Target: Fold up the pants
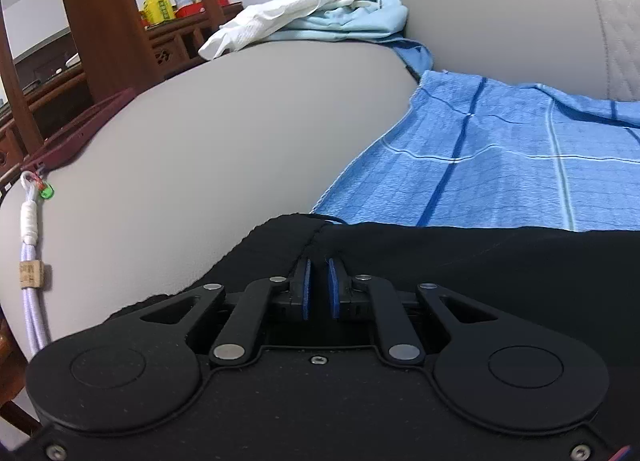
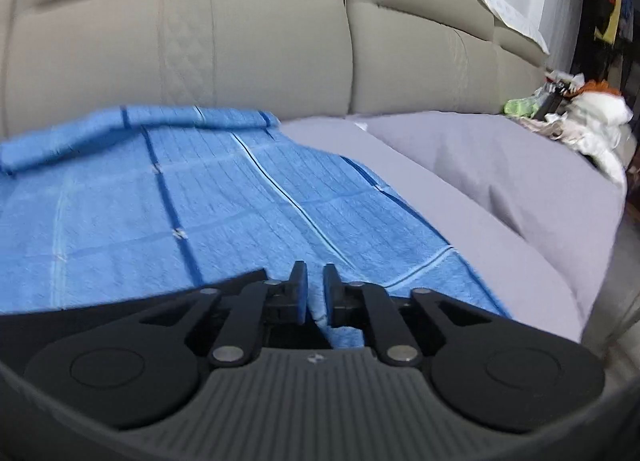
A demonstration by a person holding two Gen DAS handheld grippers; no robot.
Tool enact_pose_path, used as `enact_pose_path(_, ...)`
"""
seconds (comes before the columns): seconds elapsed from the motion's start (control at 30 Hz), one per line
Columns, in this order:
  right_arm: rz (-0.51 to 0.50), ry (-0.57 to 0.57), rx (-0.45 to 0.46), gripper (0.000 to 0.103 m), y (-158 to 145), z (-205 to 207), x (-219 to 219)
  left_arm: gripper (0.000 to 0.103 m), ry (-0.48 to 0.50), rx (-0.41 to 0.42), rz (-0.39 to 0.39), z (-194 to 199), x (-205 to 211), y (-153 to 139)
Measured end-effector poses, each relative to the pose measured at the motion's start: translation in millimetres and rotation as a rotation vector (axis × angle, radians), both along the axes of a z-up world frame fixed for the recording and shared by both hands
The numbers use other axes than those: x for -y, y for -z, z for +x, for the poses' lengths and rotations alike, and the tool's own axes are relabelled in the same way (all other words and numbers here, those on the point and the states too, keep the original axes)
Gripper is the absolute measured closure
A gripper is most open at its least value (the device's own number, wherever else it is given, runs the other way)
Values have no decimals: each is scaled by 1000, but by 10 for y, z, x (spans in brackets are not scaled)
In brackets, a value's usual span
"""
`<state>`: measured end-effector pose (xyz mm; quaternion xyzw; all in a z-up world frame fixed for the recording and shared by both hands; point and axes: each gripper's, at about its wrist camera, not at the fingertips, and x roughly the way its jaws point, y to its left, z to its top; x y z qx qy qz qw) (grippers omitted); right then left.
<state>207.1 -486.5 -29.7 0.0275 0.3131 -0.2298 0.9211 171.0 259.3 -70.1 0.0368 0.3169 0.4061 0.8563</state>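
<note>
Black pants lie flat on a blue checked towel on a beige sofa. My left gripper sits low over the pants near a seam; its jaws stand a narrow gap apart with nothing clearly between them. In the right wrist view a black edge of the pants shows at the lower left. My right gripper hovers over the towel just past that edge, jaws a narrow gap apart and empty.
A beige sofa armrest rises at the left, with white and light blue clothes on it. A corded tag hangs at its side. A grey sheet covers the seat to the right, with clutter beyond. The sofa backrest stands behind.
</note>
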Motion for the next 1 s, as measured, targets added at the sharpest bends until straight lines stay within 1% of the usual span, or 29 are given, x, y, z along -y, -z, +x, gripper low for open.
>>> enact_pose_path(0.03, 17, 2, 19, 53, -40, -53, -3, 83, 14, 2, 0, -30, 46, -17)
enact_pose_path(0.07, 34, 13, 50, 48, -68, -128, -20, 79, 28, 11, -5, -68, 88, -37)
enact_pose_path(0.1, 45, 21, 76, 43, -94, -209, -44, 77, 40, 23, -14, -102, 124, -56)
enact_pose_path(0.17, 71, 56, 144, 40, -124, -433, -105, 75, 62, 43, -43, -167, 178, -63)
enact_pose_path(0.2, 102, 81, 177, 36, -118, -559, -130, 74, 68, 39, -53, -174, 196, -51)
enact_pose_path(0.23, 135, 91, 199, 35, -101, -674, -160, 74, 71, 31, -49, -180, 213, -18)
enact_pose_path(0.27, 165, 108, 223, 35, -67, -804, -200, 73, 75, 28, -18, -187, 236, 19)
enact_pose_path(0.33, 194, 153, 240, 35, 3, -1038, -287, 73, 80, 16, 18, -168, 266, 49)
enact_pose_path(0.4, 206, 204, 245, 34, 75, -1285, -381, 73, 79, 19, 23, -154, 262, 69)
enact_pose_path(0.5, 228, 273, 248, 30, 180, -1622, -505, 73, 71, 24, 17, -131, 230, 87)
enact_pose_path(0.57, 243, 289, 234, 29, 255, -1762, -556, 73, 77, 21, 21, -122, 208, 87)
enact_pose_path(0.67, 235, 298, 183, 27, 389, -1839, -594, 72, 77, 26, 11, -126, 167, 88)
enact_pose_path(0.73, 267, 316, 172, 27, 455, -1842, -548, 72, 76, 32, 5, -142, 158, 86)
enact_pose_path(0.8, 317, 308, 202, 27, 499, -1845, -498, 72, 75, 29, 11, -138, 165, 92)
enact_pose_path(0.9, 361, 281, 255, 27, 586, -1806, -449, 72, 74, 13, 35, -116, 195, 104)
enact_pose_path(0.93, 346, 280, 267, 28, 589, -1785, -456, 72, 74, 8, 43, -109, 206, 109)
enact_pose_path(1.0, 304, 260, 261, 29, 569, -1720, -490, 72, 74, 5, 49, -102, 215, 113)
